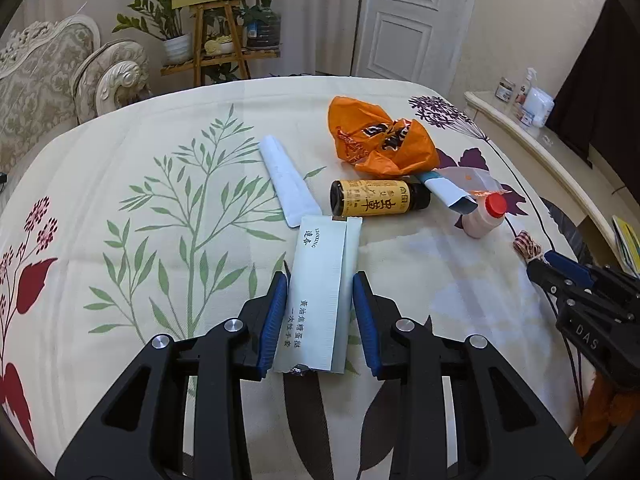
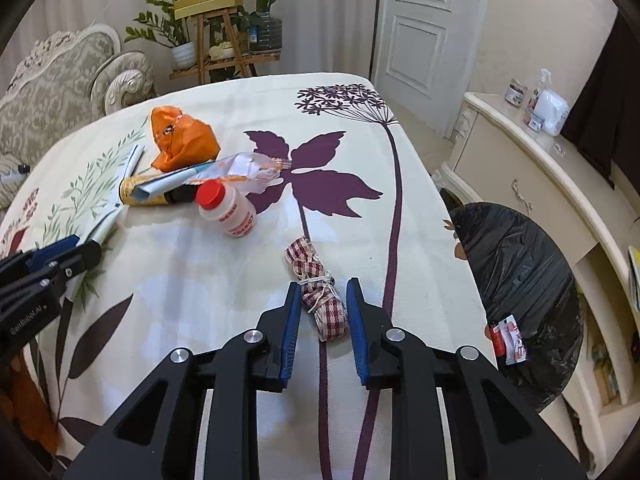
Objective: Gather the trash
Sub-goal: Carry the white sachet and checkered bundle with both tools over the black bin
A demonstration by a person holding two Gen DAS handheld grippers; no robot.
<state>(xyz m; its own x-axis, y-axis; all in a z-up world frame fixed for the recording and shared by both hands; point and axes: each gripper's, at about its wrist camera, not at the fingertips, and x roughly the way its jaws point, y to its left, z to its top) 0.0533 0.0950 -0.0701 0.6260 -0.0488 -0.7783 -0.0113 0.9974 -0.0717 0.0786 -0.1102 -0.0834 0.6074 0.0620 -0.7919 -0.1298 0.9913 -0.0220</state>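
While both grippers are down at the flowered tablecloth point(image 1: 160, 200), each has its pads around one piece of trash. The left gripper point(image 1: 320, 280) is narrowed onto a pale green packet point(image 1: 320, 280) with printed text, which lies flat and lengthwise between the blue pads; both pads appear to touch its long edges. The right gripper point(image 2: 324, 294) is closed nearly all the way on a red-checked cloth bundle point(image 2: 320, 300) tied with white string, pads against its sides.

Remaining trash lies farther up the cloth: a crumpled orange bag point(image 1: 380, 140), a white wrapper point(image 1: 288, 180), a brown bottle point(image 1: 376, 198) on its side with a yellow label, and a small bottle with a red cap point(image 1: 484, 216) just beside a torn wrapper point(image 1: 452, 192). A bin lined with a black bag point(image 2: 520, 300) stands beside the table's right edge, with a red-and-white scrap point(image 2: 507, 340) inside.
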